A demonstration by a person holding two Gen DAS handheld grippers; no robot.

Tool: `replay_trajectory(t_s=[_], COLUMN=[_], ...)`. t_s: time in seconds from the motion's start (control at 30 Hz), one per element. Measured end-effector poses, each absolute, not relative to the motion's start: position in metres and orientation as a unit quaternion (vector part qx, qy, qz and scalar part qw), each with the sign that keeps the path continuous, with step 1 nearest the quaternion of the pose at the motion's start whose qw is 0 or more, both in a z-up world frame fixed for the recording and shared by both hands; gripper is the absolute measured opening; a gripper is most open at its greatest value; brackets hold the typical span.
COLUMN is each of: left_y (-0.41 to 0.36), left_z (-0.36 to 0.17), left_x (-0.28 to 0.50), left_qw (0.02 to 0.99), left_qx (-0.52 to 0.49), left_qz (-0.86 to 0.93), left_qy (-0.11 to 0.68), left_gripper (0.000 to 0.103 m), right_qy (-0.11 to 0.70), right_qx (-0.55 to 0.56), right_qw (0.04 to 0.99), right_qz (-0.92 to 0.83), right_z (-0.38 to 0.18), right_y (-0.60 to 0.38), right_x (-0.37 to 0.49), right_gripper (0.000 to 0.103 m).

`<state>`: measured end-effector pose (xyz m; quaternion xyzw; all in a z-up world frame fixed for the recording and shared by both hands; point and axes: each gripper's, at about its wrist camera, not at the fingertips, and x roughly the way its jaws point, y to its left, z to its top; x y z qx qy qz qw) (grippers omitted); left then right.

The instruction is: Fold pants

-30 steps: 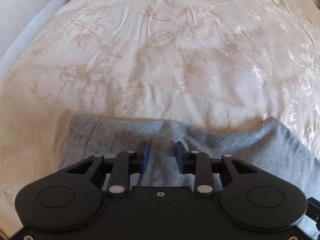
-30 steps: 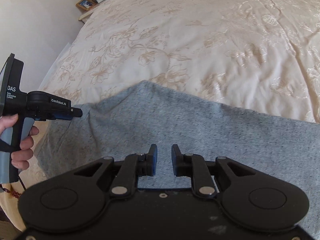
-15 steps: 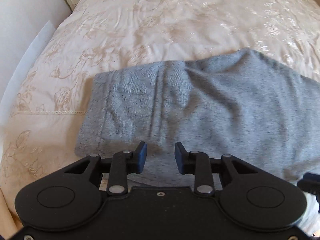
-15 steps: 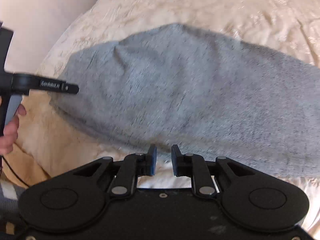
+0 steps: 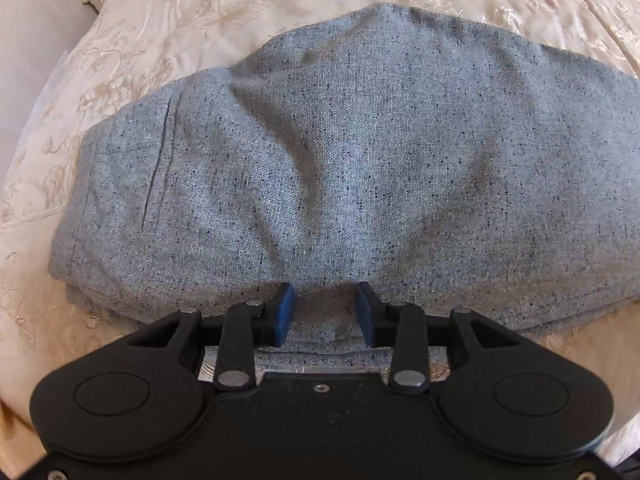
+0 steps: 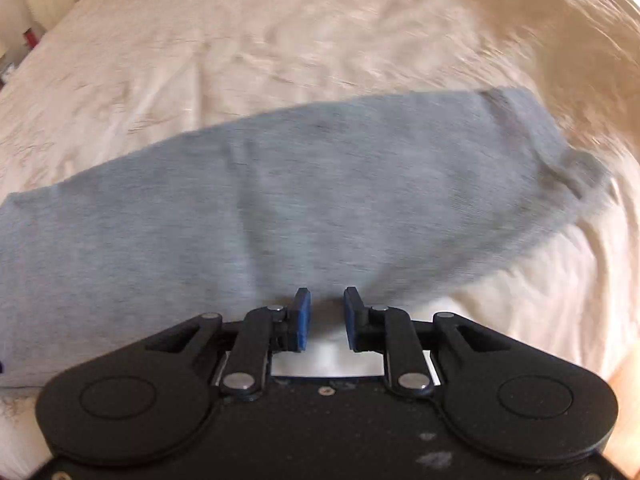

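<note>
Both tools pull back toward the bed (image 5: 168, 20) edge; left tool (image 5: 325, 312) and right tool (image 6: 325, 317) spread apart, gripping nothing, over folded grey pants (image 5: 360, 168).

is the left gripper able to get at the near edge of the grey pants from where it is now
Probably yes. The left gripper is open, with the near folded edge of the grey pants lying right between and below its fingers. Nothing else sits on the bedspread in its way.
</note>
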<state>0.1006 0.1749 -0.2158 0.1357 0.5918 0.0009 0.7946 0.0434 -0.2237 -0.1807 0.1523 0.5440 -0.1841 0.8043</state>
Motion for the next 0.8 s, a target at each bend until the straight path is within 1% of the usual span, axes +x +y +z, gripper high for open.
replay_trajectory(t_s=[0.1,0.13,0.2,0.27,0.33,0.5,0.67,0.8], left_y=[0.157,0.151,0.139,0.12,0.093,0.014,-0.047,-0.078], left_z=[-0.211,-0.207,-0.196,-0.187,-0.183,-0.181,-0.17,-0.167], left_x=[0.103,0.104,0.103,0.102,0.103,0.107,0.101,0.097], left_qw=[0.788,0.789,0.794,0.8,0.803,0.805,0.81,0.808], left_qx=[0.147,0.139,0.103,0.065,0.049,0.074,0.092,0.119], left_qz=[0.044,0.056,0.068,0.071,0.062,0.024,-0.018,-0.042], left_qy=[0.596,0.596,0.595,0.592,0.591,0.589,0.579,0.575], left_gripper=[0.045,0.045,0.045,0.045,0.045,0.046,0.046,0.046], right_qy=[0.546,0.54,0.514,0.486,0.461,0.415,0.443,0.449], right_qx=[0.19,0.207,0.238,0.251,0.256,0.278,0.326,0.374], right_qw=[0.785,0.783,0.792,0.807,0.822,0.84,0.803,0.782], right_qz=[-0.222,-0.228,-0.227,-0.222,-0.215,-0.209,-0.228,-0.218], right_z=[-0.18,-0.175,-0.165,-0.155,-0.147,-0.142,-0.158,-0.165], right_y=[-0.282,-0.303,-0.338,-0.366,-0.39,-0.44,-0.458,-0.458], right_x=[0.018,0.007,-0.01,-0.02,-0.023,-0.009,0.005,-0.014], right_gripper=[0.021,0.024,0.024,0.032,0.037,0.04,0.042,0.043])
